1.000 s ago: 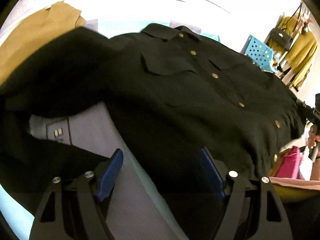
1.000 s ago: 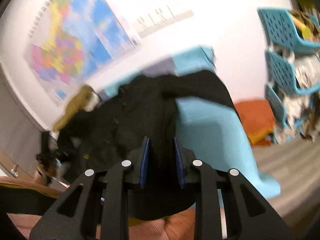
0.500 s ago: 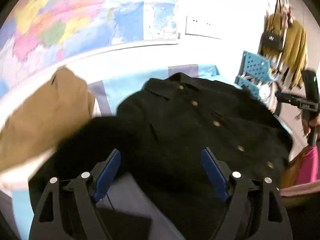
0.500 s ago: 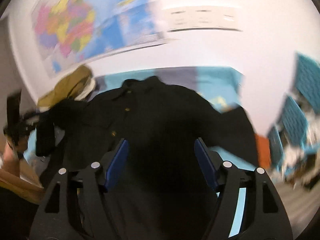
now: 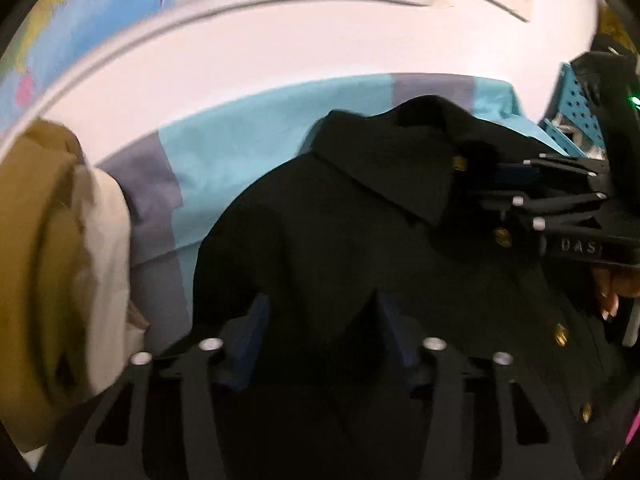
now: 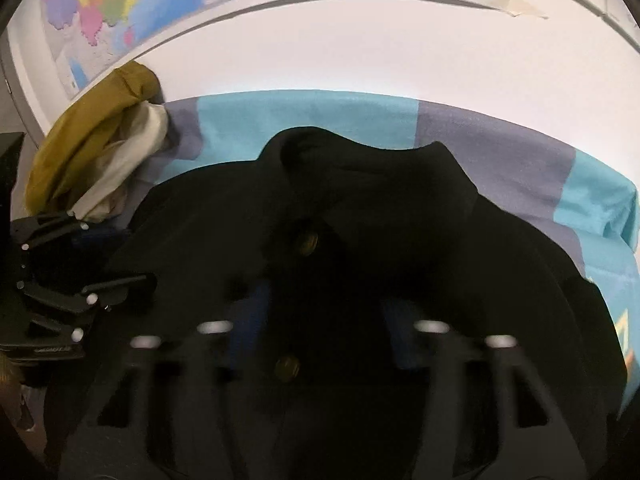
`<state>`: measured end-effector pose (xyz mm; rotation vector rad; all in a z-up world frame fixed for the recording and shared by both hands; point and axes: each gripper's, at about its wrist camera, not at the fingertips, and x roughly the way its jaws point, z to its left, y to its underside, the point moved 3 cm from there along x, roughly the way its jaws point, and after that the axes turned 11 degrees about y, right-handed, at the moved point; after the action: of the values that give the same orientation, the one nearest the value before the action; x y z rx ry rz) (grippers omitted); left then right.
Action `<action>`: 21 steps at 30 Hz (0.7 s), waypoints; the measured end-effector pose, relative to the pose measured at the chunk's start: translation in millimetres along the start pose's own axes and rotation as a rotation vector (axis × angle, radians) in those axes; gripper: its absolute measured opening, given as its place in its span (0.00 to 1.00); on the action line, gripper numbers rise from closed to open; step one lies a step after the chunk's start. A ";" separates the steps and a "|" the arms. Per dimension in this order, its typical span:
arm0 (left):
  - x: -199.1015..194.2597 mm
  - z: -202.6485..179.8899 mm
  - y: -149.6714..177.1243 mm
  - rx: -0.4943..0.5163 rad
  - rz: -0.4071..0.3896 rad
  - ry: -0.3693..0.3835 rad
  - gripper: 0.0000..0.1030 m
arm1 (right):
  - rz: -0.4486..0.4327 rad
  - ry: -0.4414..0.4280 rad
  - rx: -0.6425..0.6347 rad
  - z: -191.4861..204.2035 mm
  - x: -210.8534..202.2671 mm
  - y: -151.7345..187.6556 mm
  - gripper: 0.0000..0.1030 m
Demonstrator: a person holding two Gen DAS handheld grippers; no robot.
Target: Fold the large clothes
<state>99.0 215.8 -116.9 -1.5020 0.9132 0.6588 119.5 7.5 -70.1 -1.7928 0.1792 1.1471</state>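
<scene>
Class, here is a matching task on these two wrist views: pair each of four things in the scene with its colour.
Things:
1. jacket
2. jacket buttons
3. bed sheet
4. bundled garment by the wall

Colours:
A. turquoise and grey blocks
B. mustard with cream
C. black
D. gold

Pairs: 1-C, 2-D, 3-A, 4-B

The left gripper (image 5: 320, 344) points steeply down, its jaws just closing with black cloth between them; the right gripper (image 6: 324, 328) tilts down likewise, jaws just closing over cloth.
</scene>
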 end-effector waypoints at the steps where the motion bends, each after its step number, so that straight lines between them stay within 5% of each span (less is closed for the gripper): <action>1: 1.9 1.7 -1.5 -0.006 -0.002 0.004 0.39 | 0.008 -0.016 0.007 -2.6 -0.1 -0.5 0.24; 5: 2.6 1.2 -17.0 0.006 -0.041 0.008 0.13 | -0.027 -0.046 -0.011 -6.2 -10.7 -14.4 0.12; 10: -16.6 4.8 -55.9 -0.009 -0.133 -0.033 0.08 | -0.152 -0.038 0.058 -23.3 -34.4 -58.3 0.04; 13: -21.5 6.1 -72.4 0.001 -0.176 -0.072 0.13 | -0.147 0.002 0.085 -29.1 -13.4 -73.0 0.04; 16: -12.5 11.3 -71.5 -0.018 -0.139 -0.114 0.14 | -0.037 0.032 0.082 -29.0 28.7 -64.1 0.05; 18: -10.5 11.8 -61.8 -0.014 -0.128 -0.127 0.27 | -0.047 0.031 0.095 -34.1 35.7 -57.6 0.06; 20: -17.5 9.8 -45.5 0.002 -0.128 -0.133 0.31 | -0.056 0.013 0.134 -42.4 25.8 -54.3 0.30; 21: -23.1 9.8 -39.3 0.001 -0.134 -0.129 0.41 | -0.048 0.012 0.138 -45.4 18.5 -52.9 0.39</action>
<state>120.8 229.2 -77.8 -1.4879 0.7085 0.6491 187.5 6.4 -46.2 -1.6736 0.2157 1.0646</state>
